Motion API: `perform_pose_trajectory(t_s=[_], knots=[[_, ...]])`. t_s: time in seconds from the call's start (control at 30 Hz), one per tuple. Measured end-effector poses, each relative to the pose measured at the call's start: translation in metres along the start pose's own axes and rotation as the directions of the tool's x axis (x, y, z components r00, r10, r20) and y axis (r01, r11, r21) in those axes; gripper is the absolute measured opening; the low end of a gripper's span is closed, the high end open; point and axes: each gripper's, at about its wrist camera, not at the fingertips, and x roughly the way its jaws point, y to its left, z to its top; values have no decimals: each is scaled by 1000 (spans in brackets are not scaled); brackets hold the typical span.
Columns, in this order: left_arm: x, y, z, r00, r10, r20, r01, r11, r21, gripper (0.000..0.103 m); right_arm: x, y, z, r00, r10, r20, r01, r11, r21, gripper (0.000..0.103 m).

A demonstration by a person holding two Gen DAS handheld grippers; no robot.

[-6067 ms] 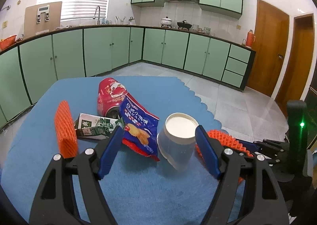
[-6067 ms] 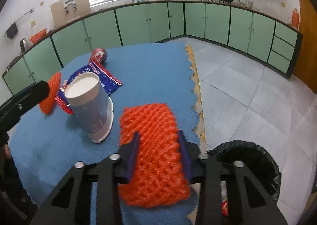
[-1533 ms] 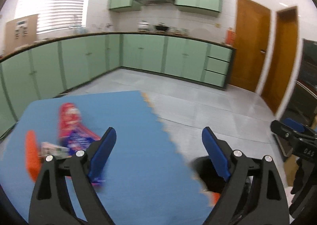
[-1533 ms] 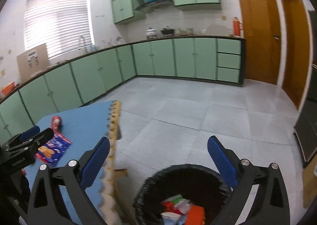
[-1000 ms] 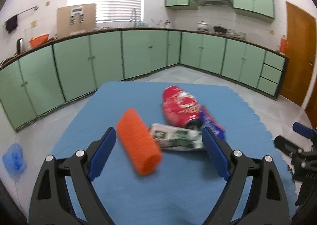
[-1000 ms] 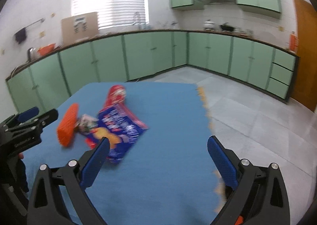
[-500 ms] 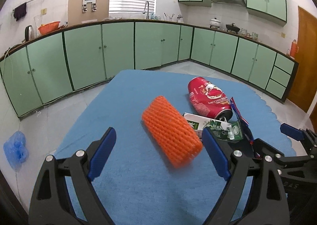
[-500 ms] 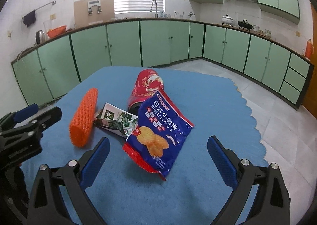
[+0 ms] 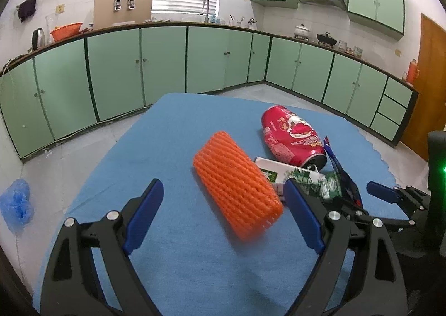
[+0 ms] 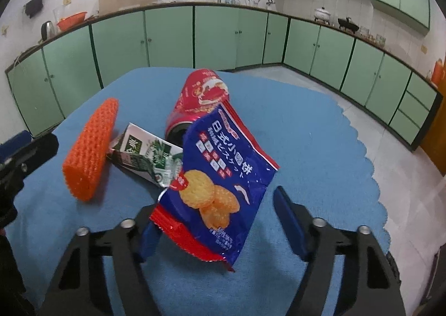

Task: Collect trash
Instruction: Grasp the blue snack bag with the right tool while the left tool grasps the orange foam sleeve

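On the blue mat (image 9: 178, 126) lies an orange foam net (image 9: 237, 187). My left gripper (image 9: 222, 185) hangs open just before it, a pad on either side and neither touching. Behind the net lie a green-and-white carton (image 9: 303, 176) and a red can (image 9: 290, 135) on its side. In the right wrist view a blue snack bag (image 10: 220, 176) leans on the can (image 10: 200, 98) and the carton (image 10: 145, 154). My right gripper (image 10: 214, 207) is closing around the bag's lower end. The left pad is partly hidden behind the bag; the right pad stands apart from it.
The mat's scalloped edge (image 10: 373, 176) runs along the right, with tiled floor beyond it. Green cabinets (image 9: 117, 76) line the far walls. A blue plastic bag (image 9: 16, 204) lies on the floor at the left. My right gripper (image 9: 382, 193) shows at the left wrist view's right edge.
Both grippers swung from the black bin back to the mat and came closer to the trash. The right jaws have narrowed around the snack bag. The cup and second orange net are gone.
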Motion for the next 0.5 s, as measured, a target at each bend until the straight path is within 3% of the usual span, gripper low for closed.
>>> perform_pose_trajectory(t_s=[0.13, 0.33, 0.5], knots=[[6, -10, -1, 1000, -25, -12, 25, 1000, 9, 85, -1, -11, -1, 999, 30, -18, -29, 999, 19, 40], [24, -24, -2, 998, -15, -54, 17, 999, 31, 85, -8, -21, 0, 998, 68, -7, -68, 997, 33, 17], [41, -26, 0, 996, 18, -92, -16, 1000, 21, 85, -10, -25, 1, 997, 74, 2, -74, 996, 39, 9]])
